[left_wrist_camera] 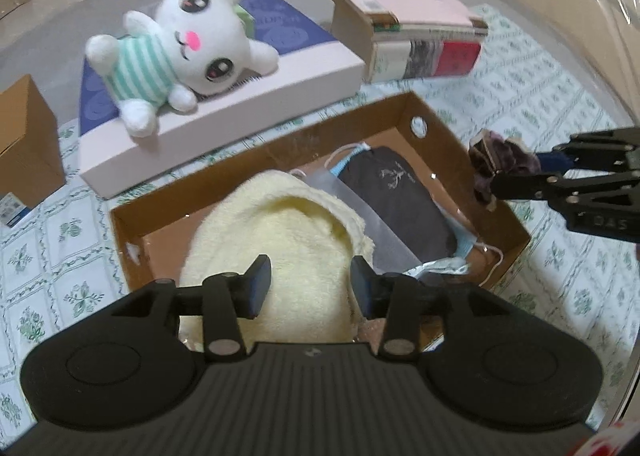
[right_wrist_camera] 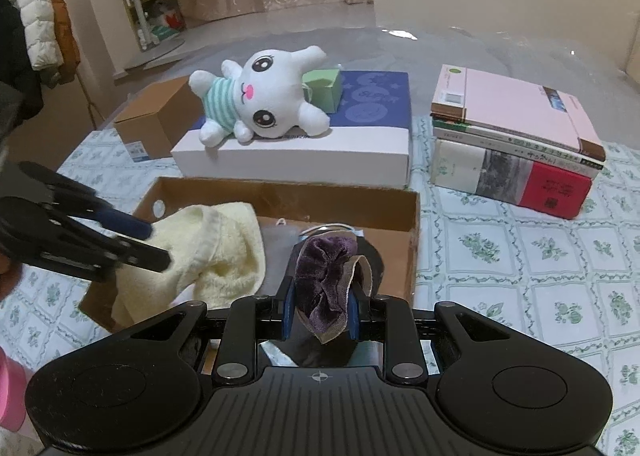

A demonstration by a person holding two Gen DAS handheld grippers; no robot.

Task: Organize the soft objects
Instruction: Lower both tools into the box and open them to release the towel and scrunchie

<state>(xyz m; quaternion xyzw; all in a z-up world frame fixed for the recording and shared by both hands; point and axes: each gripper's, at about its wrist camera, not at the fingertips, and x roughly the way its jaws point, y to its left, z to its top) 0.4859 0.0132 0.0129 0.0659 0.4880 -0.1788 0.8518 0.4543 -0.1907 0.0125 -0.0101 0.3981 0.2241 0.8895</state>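
Note:
A cream towel [left_wrist_camera: 280, 232] [right_wrist_camera: 224, 252] lies bunched in the left half of a shallow cardboard tray [left_wrist_camera: 400, 104] [right_wrist_camera: 280, 192]. My left gripper [left_wrist_camera: 310, 276] [right_wrist_camera: 156, 244] hangs over it, open, its pads apart on either side of the towel's top fold. My right gripper [right_wrist_camera: 325, 288] [left_wrist_camera: 516, 172] is shut on a crumpled purple velvet cloth [right_wrist_camera: 326, 268] [left_wrist_camera: 500, 156], held above the tray's right side. A dark pouch [left_wrist_camera: 400, 200] and pale blue face masks [left_wrist_camera: 464, 248] lie in the tray. A white plush bunny [left_wrist_camera: 180, 52] [right_wrist_camera: 256, 104] lies on a white and blue box [left_wrist_camera: 240, 112] [right_wrist_camera: 320, 156].
A stack of books [left_wrist_camera: 420, 36] [right_wrist_camera: 512, 144] stands right of the white box. A brown carton [left_wrist_camera: 24, 144] [right_wrist_camera: 152, 120] sits at the left. A small green box [right_wrist_camera: 322, 90] rests behind the bunny. A floral cloth [right_wrist_camera: 520, 256] covers the table.

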